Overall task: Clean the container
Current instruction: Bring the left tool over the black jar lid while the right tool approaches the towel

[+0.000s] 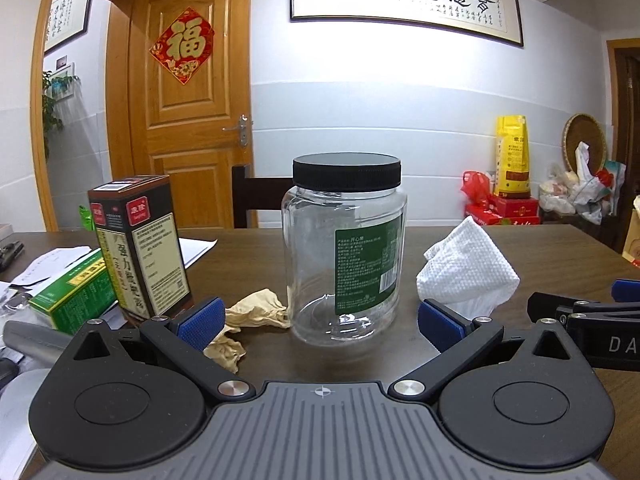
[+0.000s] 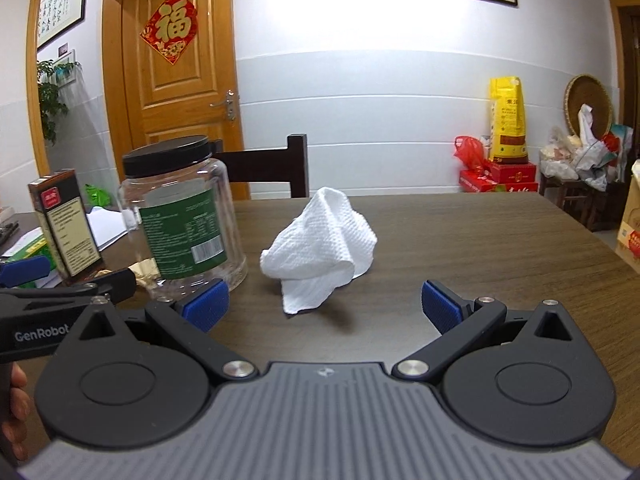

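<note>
Here's the clear plastic jar [image 1: 344, 256], standing upright on the dark wooden worktop [image 1: 540, 248] with its black screw lid [image 1: 346, 174] on top and a green label [image 1: 368, 264] wrapped round its side. The left gripper [image 1: 320, 320] sits low and square in front of it, jaws spread wide, blue pads [image 1: 200, 322] either side of the jar's base but not touching it, nothing held. Just right of the jar lies a crumpled white paper towel [image 1: 466, 270], apart from the jar, and in the right wrist view that same paper towel [image 2: 320, 246] is dead ahead of the right gripper [image 2: 324, 306], whose jaws are also wide apart and empty, the towel's lower edge reaching down near the gap between the pads. From that side the jar [image 2: 184, 216] stands to the left of the towel. Left of the jar, a tall dark medicine box [image 1: 140, 248] stands upright, with a green box [image 1: 74, 294] lying flat beside it and a crumpled tan scrap of paper [image 1: 252, 316] touching the jar's foot. White papers [image 1: 192, 250] lie behind the boxes. A dark chair back [image 2: 276, 168] rises beyond the worktop, and a wooden door [image 1: 188, 92] with a red diamond decoration [image 1: 183, 45] stands behind it. The left gripper's arm [image 2: 60, 300] shows at the left edge of the right wrist view, level with the jar's base.
</note>
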